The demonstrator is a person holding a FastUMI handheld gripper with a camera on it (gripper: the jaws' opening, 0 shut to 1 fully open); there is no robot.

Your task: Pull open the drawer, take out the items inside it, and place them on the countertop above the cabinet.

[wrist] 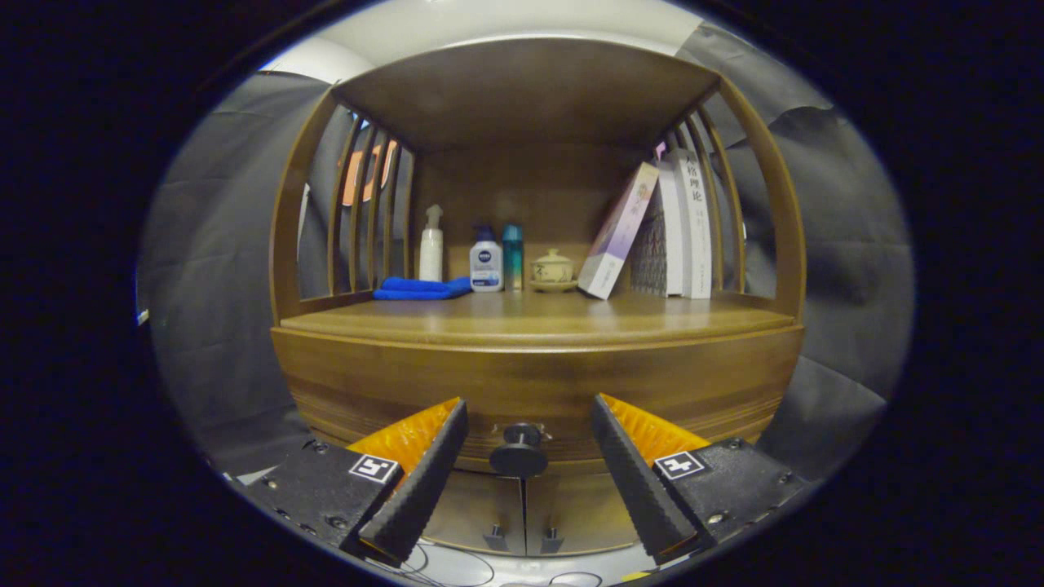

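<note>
The gripper [522,465] is spread wide and holds nothing; the round black knob [519,453] of the closed brown wooden drawer [538,391] sits between its fingers, below the wooden counter [530,322].

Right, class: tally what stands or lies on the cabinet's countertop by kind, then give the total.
Bottles: 3 (pump bottle, white bottle, teal bottle)
Books: 3 (leaning book, two upright books)
Blue cloth: 1
Lidded cup: 1
Total: 8
The tool is open around the drawer knob.
</note>
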